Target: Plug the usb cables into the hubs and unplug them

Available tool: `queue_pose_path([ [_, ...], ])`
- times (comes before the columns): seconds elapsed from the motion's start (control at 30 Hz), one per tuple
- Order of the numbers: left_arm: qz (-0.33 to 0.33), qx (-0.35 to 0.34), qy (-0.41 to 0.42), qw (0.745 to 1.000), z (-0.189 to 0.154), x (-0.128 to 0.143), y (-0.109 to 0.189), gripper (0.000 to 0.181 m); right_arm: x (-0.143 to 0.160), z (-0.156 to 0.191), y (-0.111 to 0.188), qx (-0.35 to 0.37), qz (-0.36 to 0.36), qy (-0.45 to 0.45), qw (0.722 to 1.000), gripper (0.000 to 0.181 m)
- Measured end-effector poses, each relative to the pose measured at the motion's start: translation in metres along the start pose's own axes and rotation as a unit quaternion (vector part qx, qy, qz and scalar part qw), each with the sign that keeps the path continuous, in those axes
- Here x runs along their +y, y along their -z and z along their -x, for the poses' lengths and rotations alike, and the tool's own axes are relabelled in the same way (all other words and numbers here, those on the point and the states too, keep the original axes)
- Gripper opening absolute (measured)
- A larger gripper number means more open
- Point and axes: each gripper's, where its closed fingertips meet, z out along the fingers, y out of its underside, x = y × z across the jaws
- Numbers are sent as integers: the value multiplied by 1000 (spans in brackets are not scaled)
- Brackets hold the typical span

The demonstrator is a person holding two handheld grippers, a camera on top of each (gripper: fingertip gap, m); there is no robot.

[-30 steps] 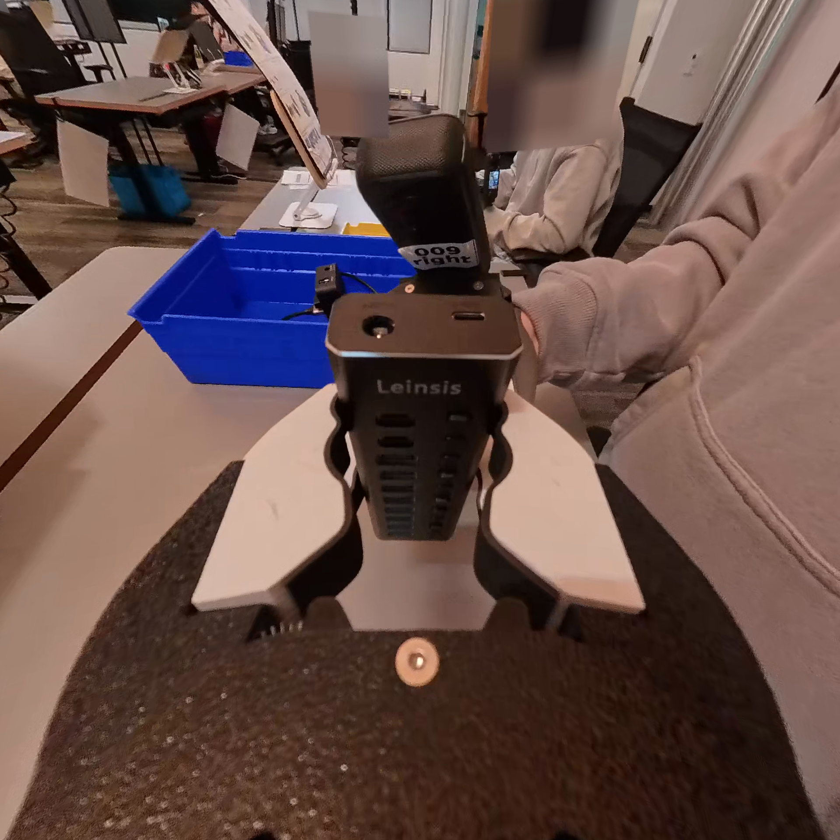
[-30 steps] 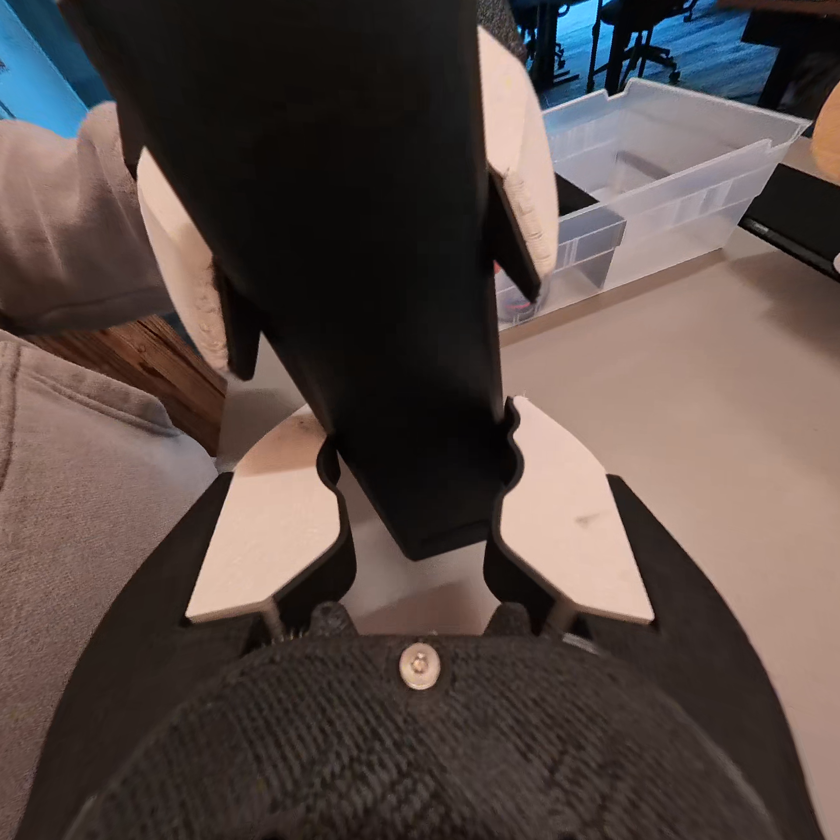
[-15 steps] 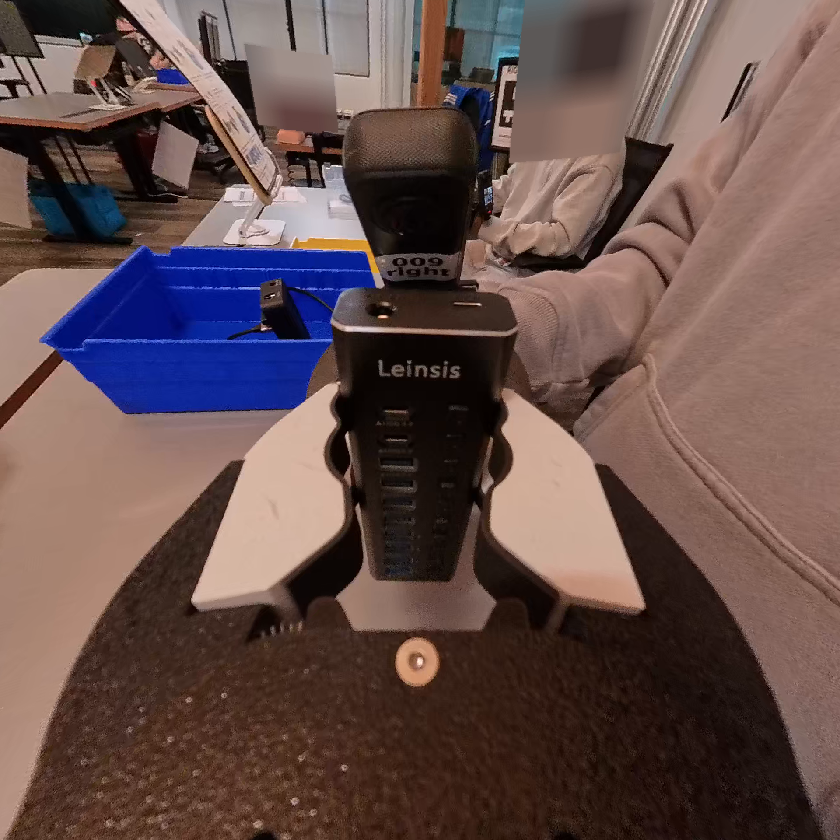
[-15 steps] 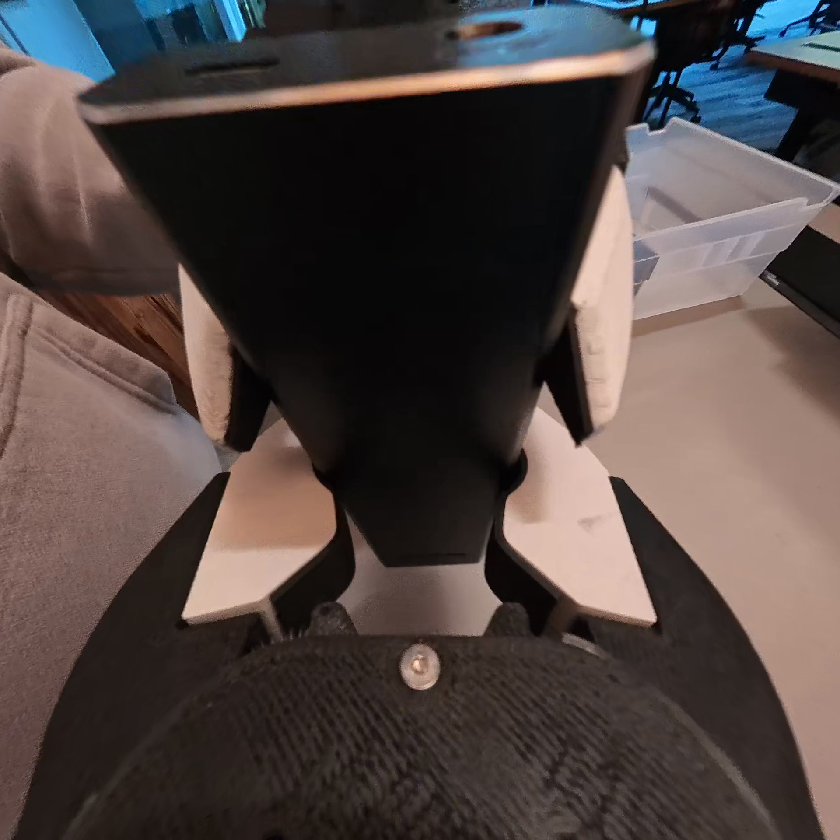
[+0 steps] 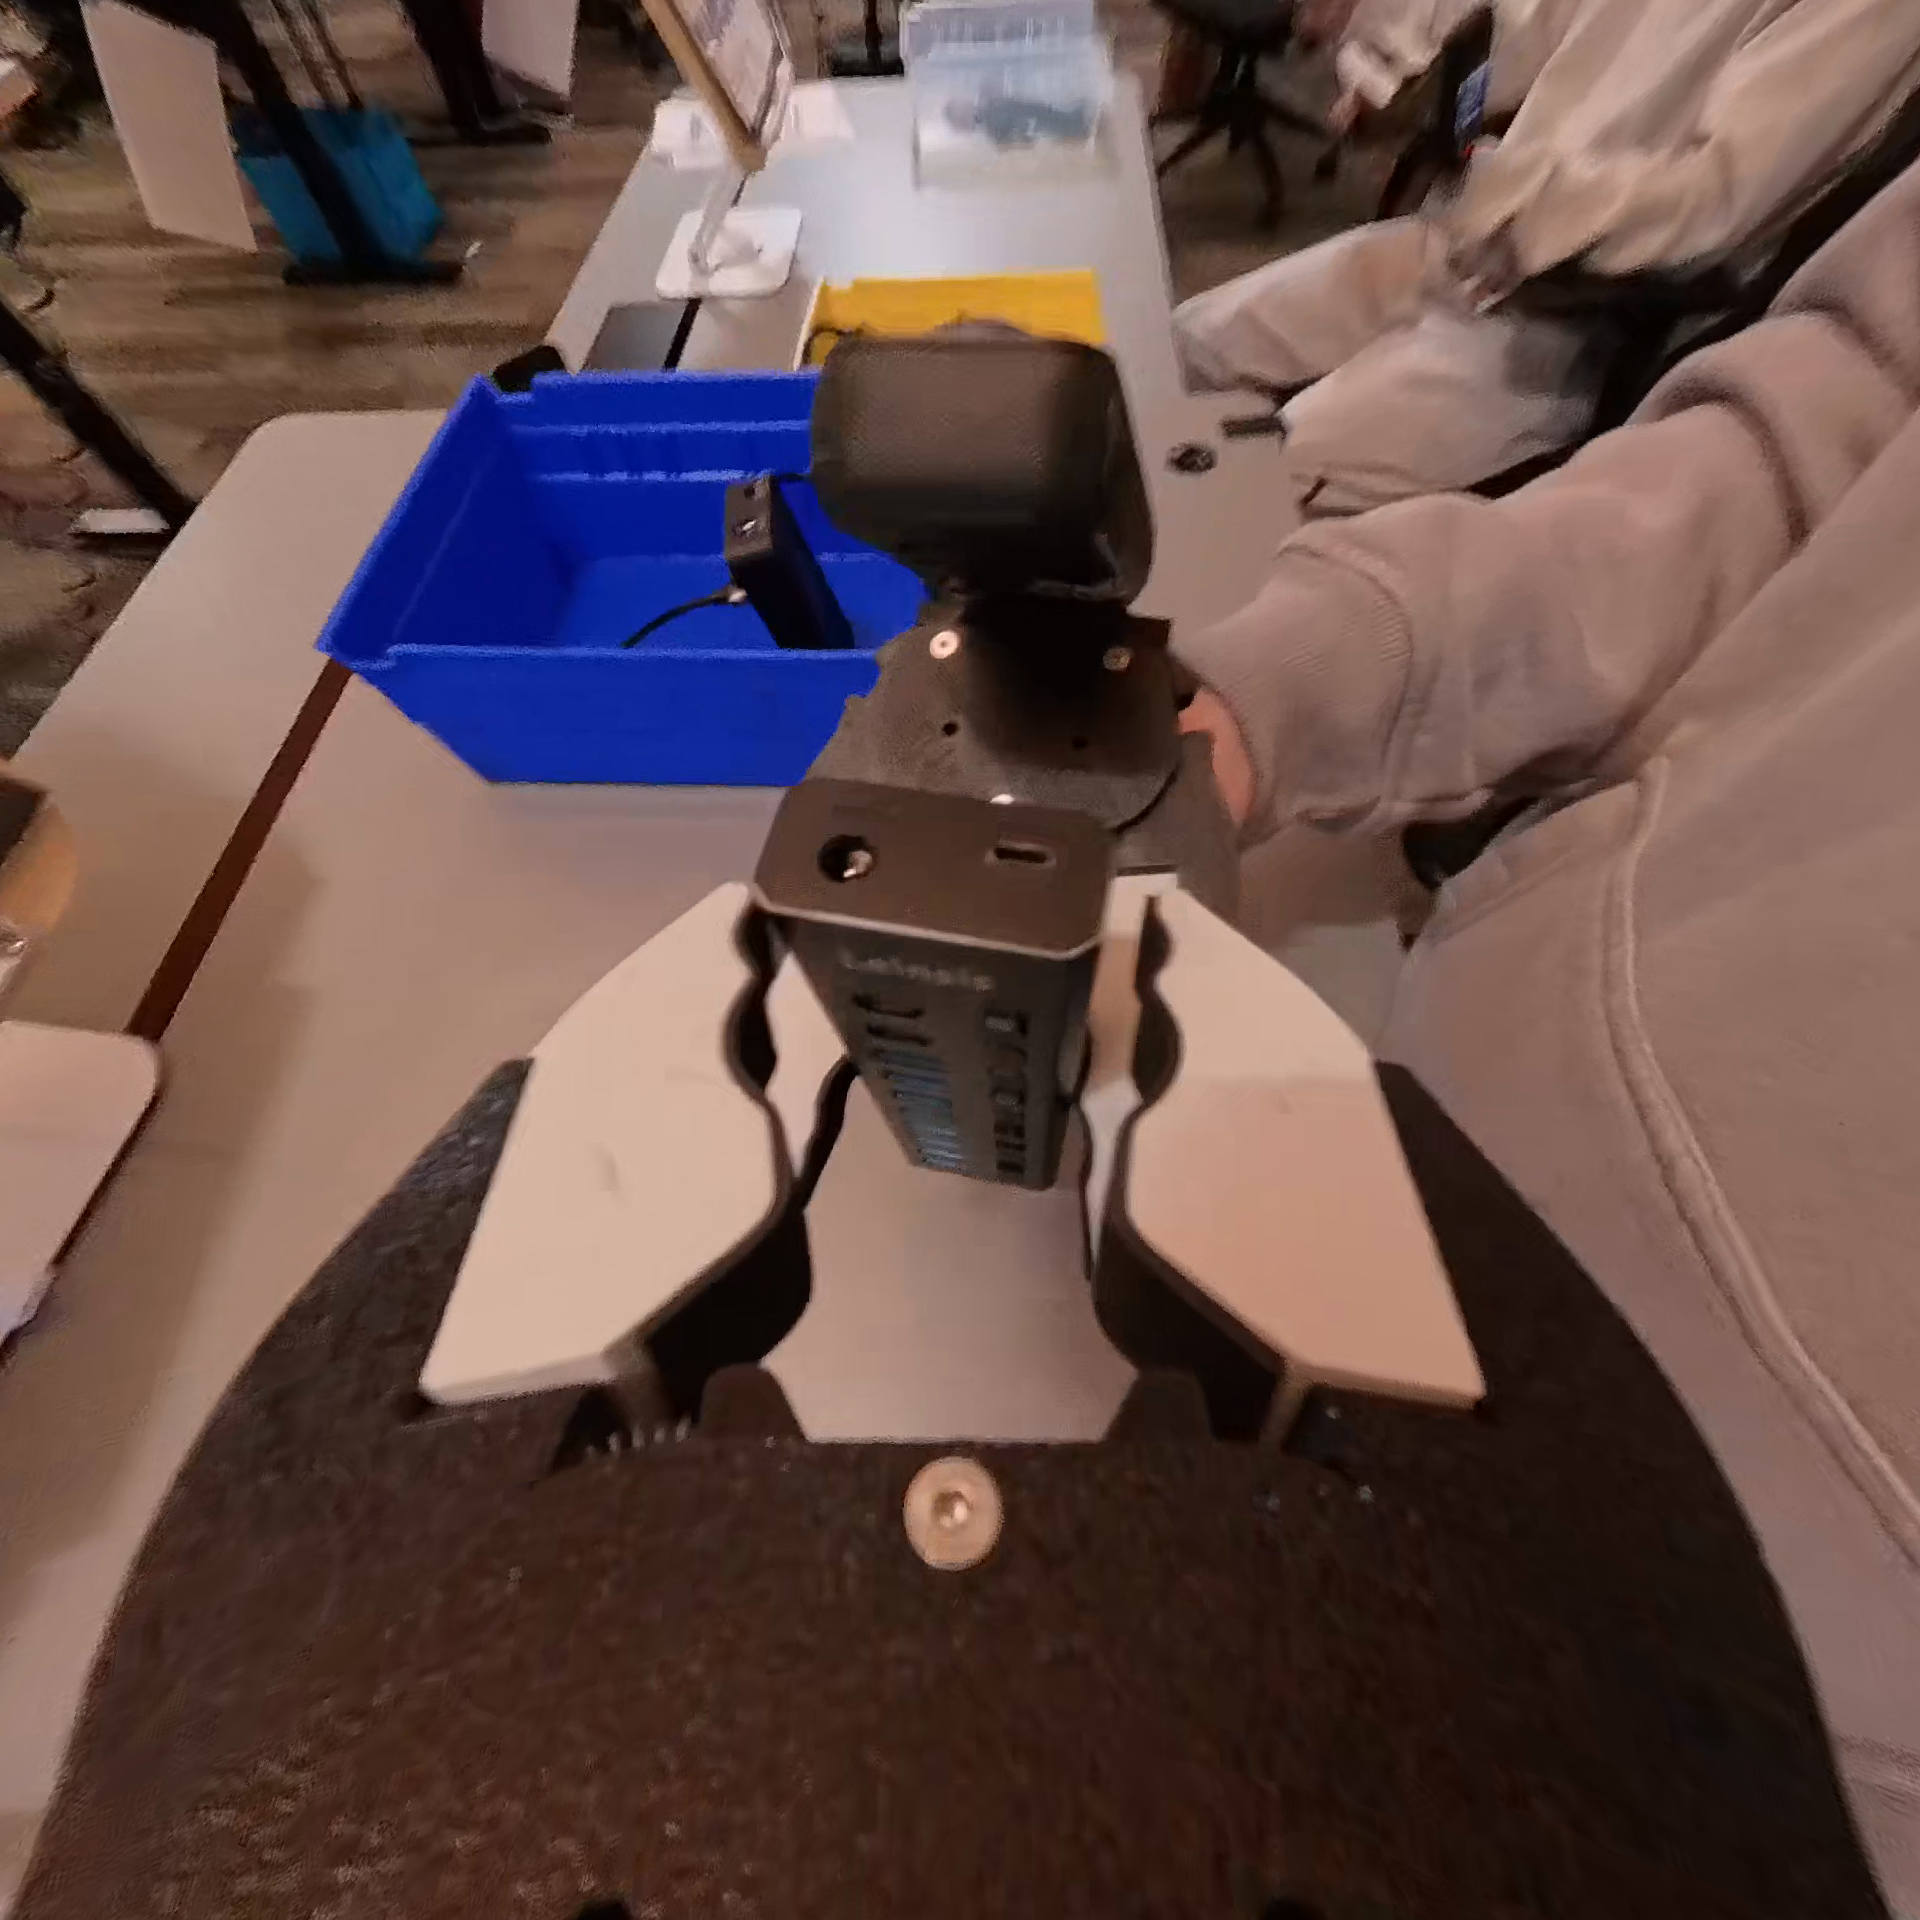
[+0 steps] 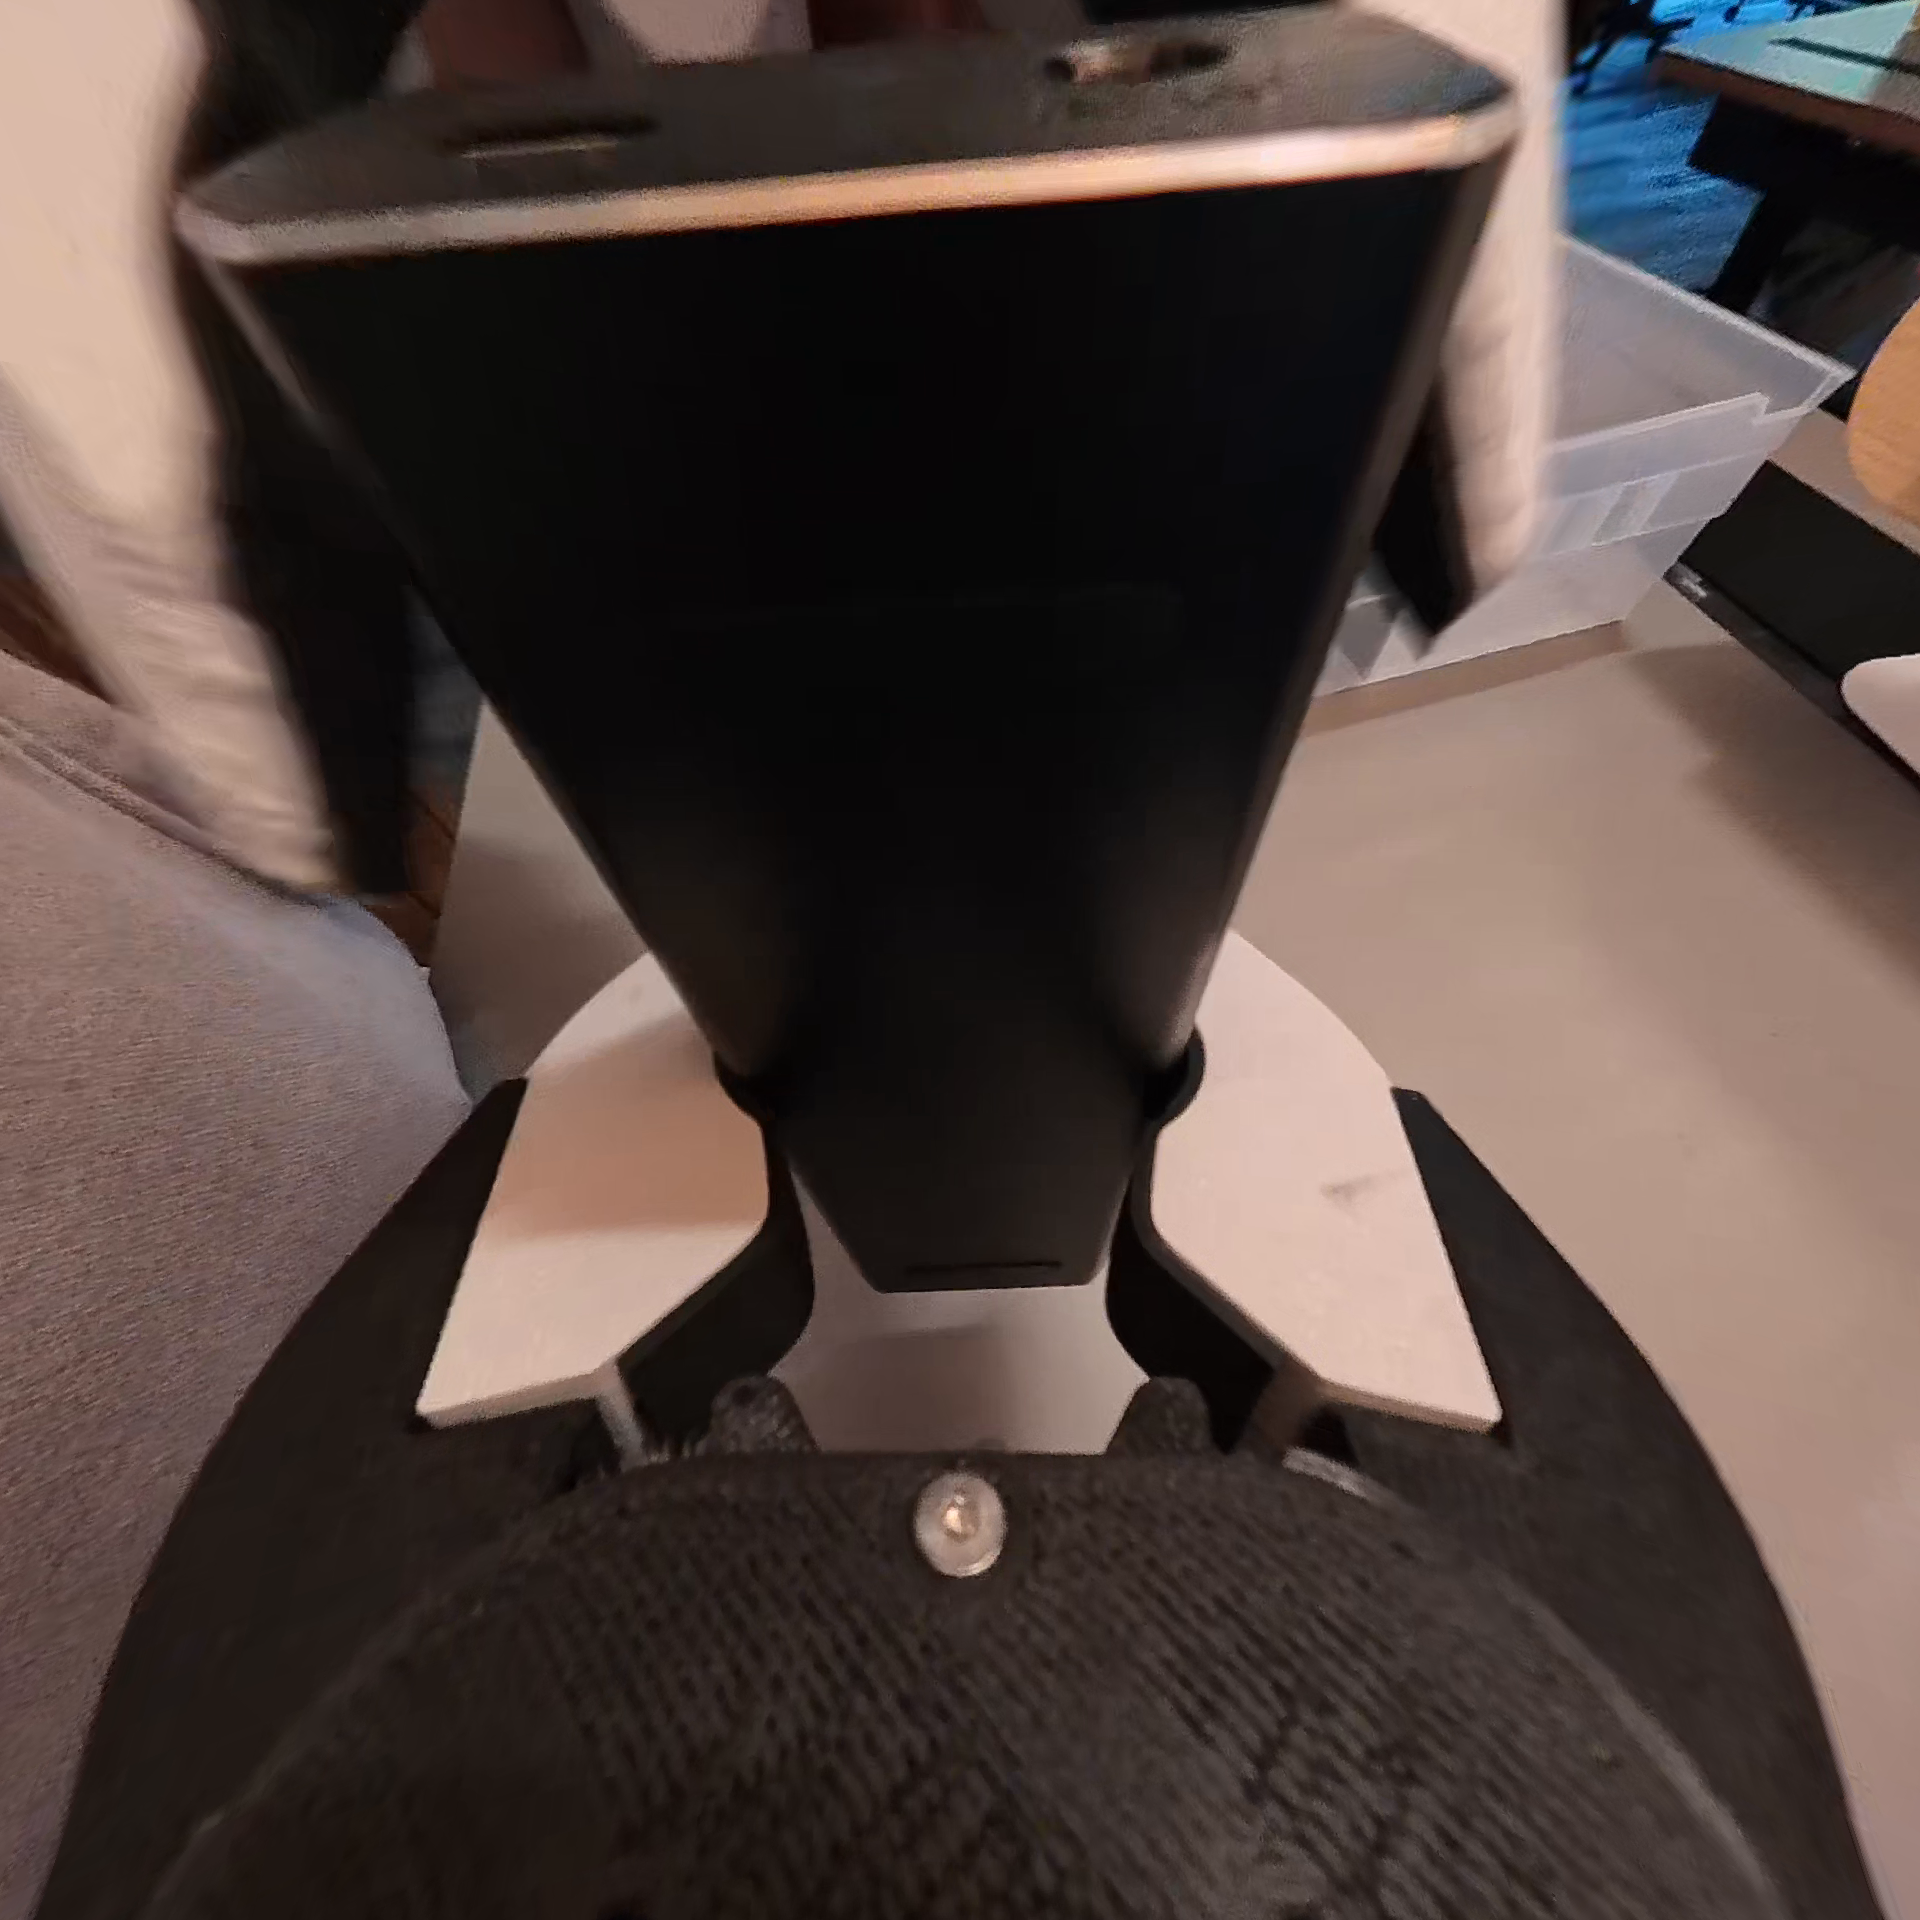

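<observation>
A black multi-port USB hub (image 5: 935, 997) stands on end between my two grippers, above the grey table (image 5: 468, 935). My right gripper (image 6: 956, 1039) is shut on its lower end; the hub's plain back (image 6: 883, 623) fills that view. My left gripper (image 5: 945, 914) stands slightly open around the hub, with a narrow gap on the right side. The port face and the end face with its sockets point at the left camera. The right gripper's black body (image 5: 1018, 707) shows behind the hub. I see no cable in either gripper.
A blue bin (image 5: 582, 707) behind the hub holds a small black hub with a cable (image 5: 779, 571). A yellow tray (image 5: 956, 301) lies farther back. A clear plastic bin (image 6: 1662, 447) stands at the right. A person's grey sleeve (image 5: 1455, 644) is close on the right.
The left gripper has loosened a little and tipped downward, so the hub has shifted within it and shows more of its end face. The right gripper stays shut on the hub's lower end.
</observation>
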Motion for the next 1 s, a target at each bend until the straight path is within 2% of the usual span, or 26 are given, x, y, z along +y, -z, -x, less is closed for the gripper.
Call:
queue_pose_path([
  [0.03,4,-7,-8,1000,1,1,0,59,-1,0,0,3,-3,6,1000,73],
  [0.3,-49,-13,24,998,4,-4,6,58,-8,-2,4,8,-23,-5,1000,74],
  [0.47,-38,-14,23,999,5,3,3,58,-26,0,7,1,-72,-22,997,76],
  [0.93,-28,-6,43,999,2,16,-3,58,-12,1,1,2,-50,-25,998,73],
  [1.0,-35,-20,50,998,5,15,2,67,-13,-3,5,14,-55,-17,998,74],
])
